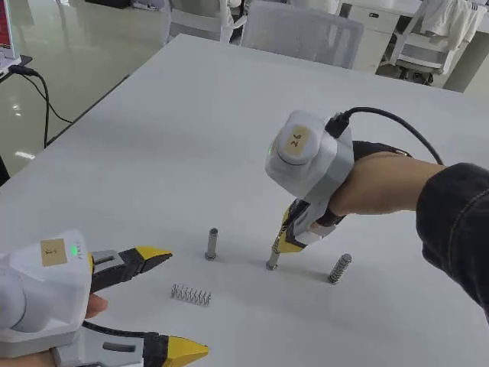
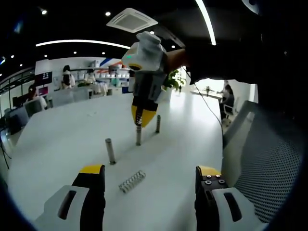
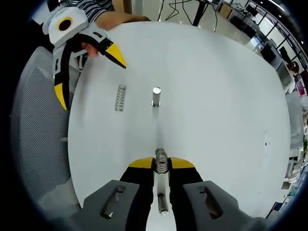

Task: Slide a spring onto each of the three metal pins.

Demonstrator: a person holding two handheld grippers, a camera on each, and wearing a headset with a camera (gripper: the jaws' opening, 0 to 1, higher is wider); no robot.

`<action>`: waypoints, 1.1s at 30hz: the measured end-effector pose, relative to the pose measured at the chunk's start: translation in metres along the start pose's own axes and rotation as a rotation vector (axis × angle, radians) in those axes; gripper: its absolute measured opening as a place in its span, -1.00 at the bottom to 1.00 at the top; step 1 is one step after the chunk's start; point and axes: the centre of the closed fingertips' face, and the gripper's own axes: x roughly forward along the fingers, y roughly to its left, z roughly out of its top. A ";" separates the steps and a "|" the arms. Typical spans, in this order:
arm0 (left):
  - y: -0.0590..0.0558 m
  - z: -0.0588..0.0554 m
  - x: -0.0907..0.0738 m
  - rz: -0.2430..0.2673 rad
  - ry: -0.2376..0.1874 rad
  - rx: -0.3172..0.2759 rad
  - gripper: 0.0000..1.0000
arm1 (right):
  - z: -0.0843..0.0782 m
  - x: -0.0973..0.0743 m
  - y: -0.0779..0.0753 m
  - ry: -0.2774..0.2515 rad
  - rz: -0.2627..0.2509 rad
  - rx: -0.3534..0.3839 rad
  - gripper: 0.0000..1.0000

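Two yellow-tipped jaws of the right gripper (image 1: 293, 235) are pressed together on the held spring (image 3: 162, 166), which shows in the right gripper view pinched between the tips and running back along the slot between the jaws. In the head view this gripper points downward, its tips just above the middle pin (image 1: 273, 260), which stands upright on the white table (image 1: 229, 115). I cannot tell whether the held spring has already passed over the pin's top, because the jaws cover the join. Just to the person's right of the middle pin stands the third pin (image 2: 158, 123), sleeved along its length by a fitted spring (image 1: 339, 269) (it looks a little tilted in the head view). On the other side of the middle pin, a bare pin (image 1: 212, 243) stands upright, apart from the rest. Near it, toward the person, a loose spring (image 1: 191, 294) lies flat on the table and touches neither pin. Closest to the person, the left gripper (image 1: 174, 302) hovers low over the table with its jaws spread wide and gripping nothing. In the left gripper view, the loose spring lies just ahead of the gap between those jaws, with the bare pin beyond it.
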 end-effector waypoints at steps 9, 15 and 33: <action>0.000 -0.002 0.000 0.003 0.000 -0.004 0.44 | -0.005 0.017 0.003 0.017 0.004 0.015 -0.83; 0.000 -0.002 0.001 0.001 0.001 -0.005 0.43 | -0.011 0.026 0.006 0.033 0.021 0.018 -0.83; 0.002 -0.002 0.001 0.003 -0.001 -0.009 0.42 | -0.013 0.032 0.007 0.014 0.030 0.032 -0.72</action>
